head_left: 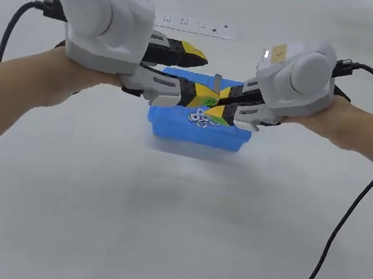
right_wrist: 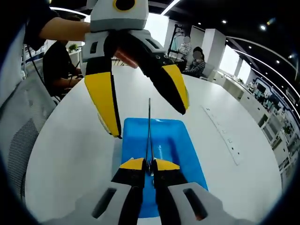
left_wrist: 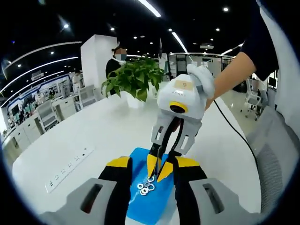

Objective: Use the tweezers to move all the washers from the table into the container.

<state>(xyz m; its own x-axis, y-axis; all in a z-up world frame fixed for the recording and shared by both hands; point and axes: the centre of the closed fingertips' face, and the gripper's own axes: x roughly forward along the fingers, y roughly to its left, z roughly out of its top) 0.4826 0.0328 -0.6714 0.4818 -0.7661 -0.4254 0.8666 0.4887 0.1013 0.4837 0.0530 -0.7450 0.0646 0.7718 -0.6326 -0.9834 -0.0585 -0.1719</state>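
Observation:
A blue container (head_left: 174, 127) sits on the white table and holds several metal washers (head_left: 201, 119), also visible as washers (left_wrist: 146, 186) in the left gripper view. My right gripper (head_left: 209, 112) is shut on thin tweezers (right_wrist: 149, 131), which point out over the container (right_wrist: 173, 145). Its yellow tips hover just above the washers. My left gripper (head_left: 207, 76) faces it from the other side, open, with nothing between its jaws. In the right gripper view the left gripper (right_wrist: 150, 122) spreads wide above the container's far end.
A white power strip (head_left: 195, 25) lies on the table beyond the container. Black cables (head_left: 349, 210) trail from both grippers. A potted plant (left_wrist: 133, 79) stands at the table's far end, with people and office chairs around it.

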